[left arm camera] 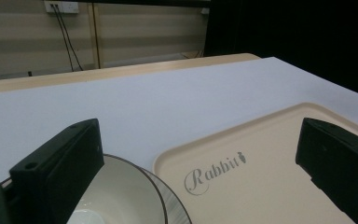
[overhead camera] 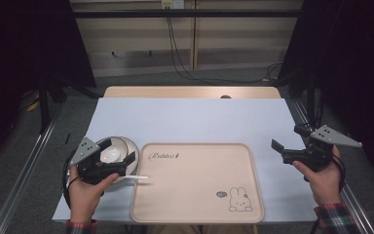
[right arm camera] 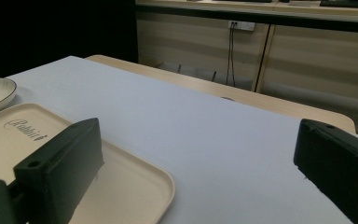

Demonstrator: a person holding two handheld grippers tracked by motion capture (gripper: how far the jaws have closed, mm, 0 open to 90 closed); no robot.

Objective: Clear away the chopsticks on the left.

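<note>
Bowl (overhead camera: 119,146) sits on the table (overhead camera: 190,117) at my left, just beside the tray's (overhead camera: 195,195) left edge, upright, mouth up; in the left gripper view its dark-lined rim (left arm camera: 154,186) curves close to the tray's corner. A small white piece lies inside it; I cannot tell what it is. A white spoon (overhead camera: 137,178) lies flat with its long axis running left to right: the free end points right and rests over the tray's left edge, the other end is hidden under my hand-held gripper.

My left hand-held gripper (overhead camera: 119,151) hangs over the near side of the bowl. Jaws spread wide, one above the bowl and the other above the tray; nothing between them. Whether it touches the bowl or spoon I cannot tell.

My right hand-held gripper (overhead camera: 287,139) is well apart from the bowl, over bare table to the right of the tray. Jaws fully apart, pointing left and away from me; it is empty and touches nothing.

Tray is beige, printed "Rabbit" at the far left and a rabbit drawing (overhead camera: 240,200) at the near right corner.
</note>
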